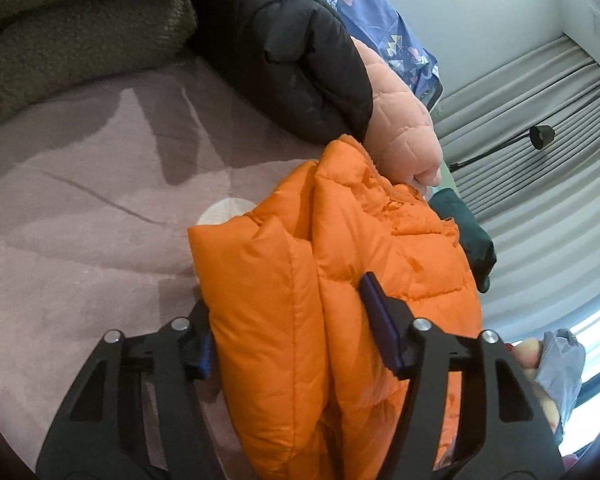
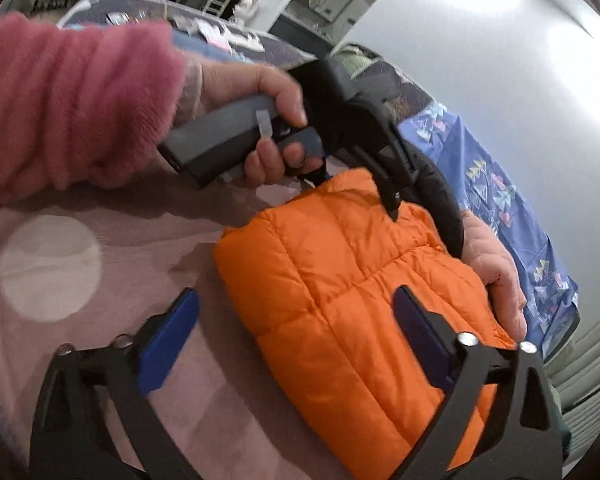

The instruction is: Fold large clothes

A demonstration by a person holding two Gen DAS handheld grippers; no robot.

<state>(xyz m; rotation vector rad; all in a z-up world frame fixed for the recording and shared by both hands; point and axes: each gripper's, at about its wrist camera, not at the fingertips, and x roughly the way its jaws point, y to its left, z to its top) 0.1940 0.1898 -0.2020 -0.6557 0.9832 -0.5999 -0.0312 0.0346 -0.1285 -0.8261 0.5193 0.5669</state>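
- The left gripper (image 1: 296,320) was clamped on a thick fold of the orange puffer jacket (image 1: 340,248), one pad pressing each side.
- The right gripper (image 2: 296,320) was open, nothing held: the jacket's edge lay between its blue pads, untouched by the left pad.
- The folded jacket rested on a pink bed cover (image 1: 80,208), just ahead of both grippers.
- Beyond the jacket lay a black coat (image 1: 292,52).
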